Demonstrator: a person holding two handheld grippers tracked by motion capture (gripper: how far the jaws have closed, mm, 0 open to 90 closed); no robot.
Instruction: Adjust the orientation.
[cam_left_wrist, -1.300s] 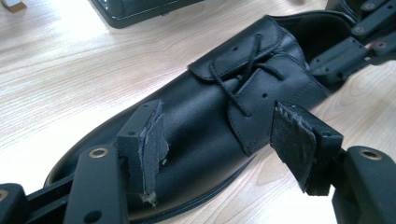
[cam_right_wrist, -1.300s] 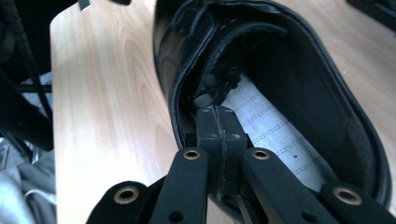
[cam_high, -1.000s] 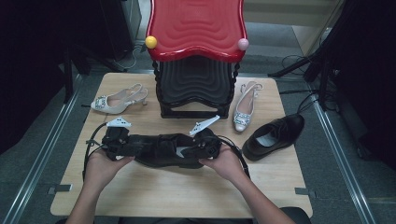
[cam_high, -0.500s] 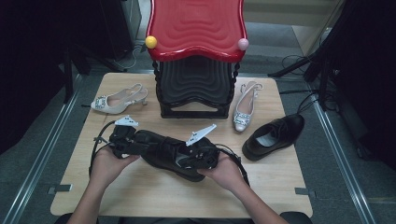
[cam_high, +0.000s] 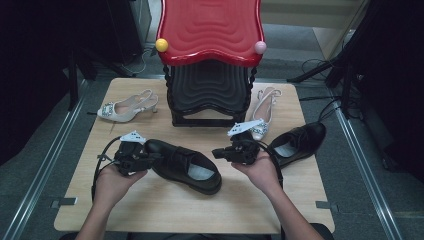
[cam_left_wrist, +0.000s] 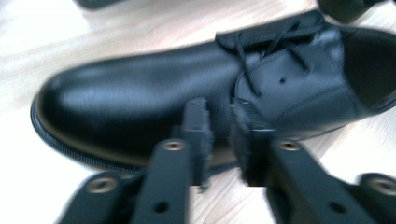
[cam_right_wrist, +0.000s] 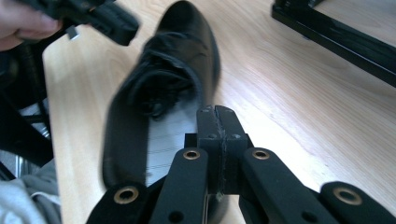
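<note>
As jaws stand | black shoe (cam_high: 183, 165) between left gripper (cam_high: 141, 158) and right gripper (cam_high: 226, 152)

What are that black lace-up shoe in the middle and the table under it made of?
The black shoe looks like smooth polished leather: its toe throws soft highlights, though it may be synthetic. The table looks like pale wood or wood-look laminate, with visible grain lines.

We see a red-topped black stool (cam_high: 210, 30) standing at the far edge of the wooden table (cam_high: 150, 215), a pale slingback heel (cam_high: 125, 109) to its left, another (cam_high: 264, 112) to its right beside a second black shoe (cam_high: 300, 142).
</note>
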